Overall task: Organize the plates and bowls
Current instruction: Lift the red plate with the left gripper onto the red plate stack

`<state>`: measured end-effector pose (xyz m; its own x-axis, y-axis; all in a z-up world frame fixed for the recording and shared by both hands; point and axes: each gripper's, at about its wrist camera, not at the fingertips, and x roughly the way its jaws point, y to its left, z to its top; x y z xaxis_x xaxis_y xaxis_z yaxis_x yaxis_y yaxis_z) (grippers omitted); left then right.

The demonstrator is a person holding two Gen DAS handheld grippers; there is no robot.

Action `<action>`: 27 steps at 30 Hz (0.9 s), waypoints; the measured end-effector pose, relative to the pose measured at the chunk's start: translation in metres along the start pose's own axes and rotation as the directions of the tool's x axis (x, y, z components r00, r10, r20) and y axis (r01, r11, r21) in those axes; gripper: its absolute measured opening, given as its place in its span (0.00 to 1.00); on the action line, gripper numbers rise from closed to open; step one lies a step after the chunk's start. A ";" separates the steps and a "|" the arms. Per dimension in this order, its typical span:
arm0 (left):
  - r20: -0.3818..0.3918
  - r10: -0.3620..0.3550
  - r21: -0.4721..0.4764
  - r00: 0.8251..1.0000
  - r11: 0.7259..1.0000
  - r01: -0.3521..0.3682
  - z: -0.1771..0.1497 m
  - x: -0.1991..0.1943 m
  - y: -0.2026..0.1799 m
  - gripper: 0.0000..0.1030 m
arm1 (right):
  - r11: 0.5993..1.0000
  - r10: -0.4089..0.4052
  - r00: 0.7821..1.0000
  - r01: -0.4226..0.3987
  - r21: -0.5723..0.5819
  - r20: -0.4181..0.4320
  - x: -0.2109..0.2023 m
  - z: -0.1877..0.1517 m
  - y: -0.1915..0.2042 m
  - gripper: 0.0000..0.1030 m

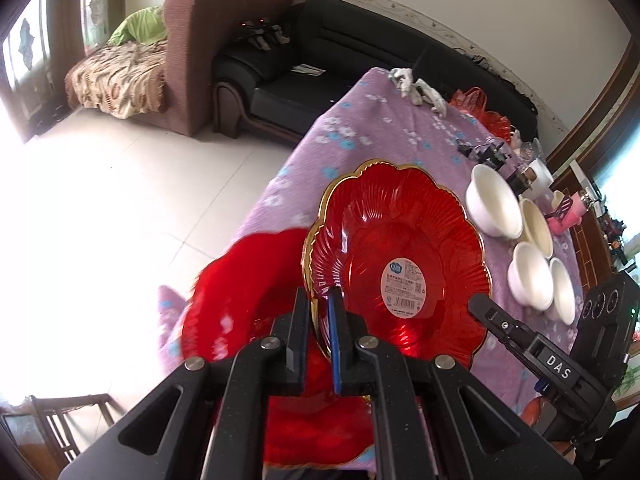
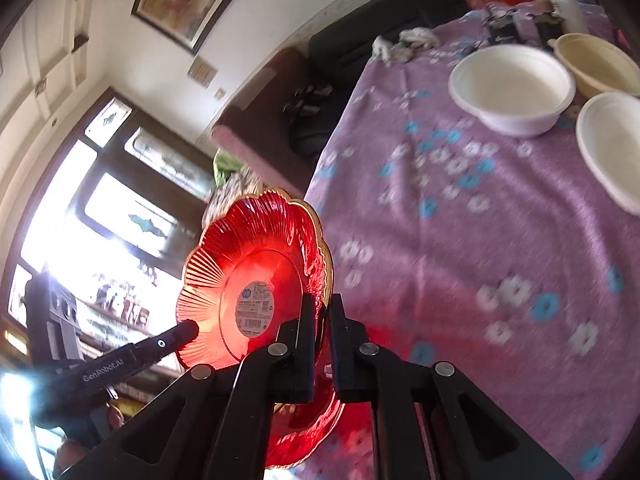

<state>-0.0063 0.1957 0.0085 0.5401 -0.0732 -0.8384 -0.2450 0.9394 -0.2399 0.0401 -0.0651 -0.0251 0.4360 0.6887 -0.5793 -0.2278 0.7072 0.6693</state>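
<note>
A red glass plate with a gold scalloped rim and a white label is held tilted above the purple tablecloth. My left gripper is shut on its near rim. My right gripper is shut on the opposite rim of the same plate; its finger shows in the left wrist view. A second red plate lies blurred below and left. Several white bowls stand at the right of the cloth; they also show in the right wrist view.
Small items, gloves and a red bag lie at the table's far end. A black sofa and brown armchair stand beyond. A wooden chair sits at lower left. A cream bowl stands behind the white ones.
</note>
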 end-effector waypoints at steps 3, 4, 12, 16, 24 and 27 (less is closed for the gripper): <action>-0.007 0.024 0.001 1.000 1.000 -0.024 -0.013 -0.004 0.013 0.08 | 1.000 -0.003 0.999 0.002 -0.015 -0.044 0.013 -0.015 0.007 0.08; -0.011 0.031 0.000 0.999 1.000 -0.031 -0.017 -0.005 0.018 0.08 | 1.000 -0.002 0.998 0.001 -0.016 -0.059 0.017 -0.019 0.008 0.08; -0.088 0.070 -0.009 0.994 0.997 -0.071 -0.040 0.010 0.048 0.08 | 0.999 -0.026 0.989 0.021 -0.041 -0.145 0.051 -0.041 0.013 0.08; -0.109 0.082 0.000 0.991 0.997 -0.082 -0.044 0.016 0.051 0.08 | 0.999 -0.043 0.984 0.037 -0.040 -0.171 0.065 -0.045 0.010 0.08; -0.116 0.129 0.058 0.985 0.991 -0.123 -0.045 0.020 0.045 0.10 | 0.995 -0.075 0.983 0.063 -0.075 -0.166 0.072 -0.048 0.012 0.09; -0.092 0.160 0.085 0.983 0.985 -0.152 -0.045 0.016 0.042 0.10 | 0.989 -0.108 0.985 0.092 -0.118 -0.137 0.071 -0.049 0.016 0.09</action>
<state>-0.0440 0.2190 -0.0365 0.4177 0.0472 -0.9073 -0.2546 0.9647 -0.0670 0.0250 0.0027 -0.0779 0.3350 0.6233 -0.7066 -0.2876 0.7818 0.5533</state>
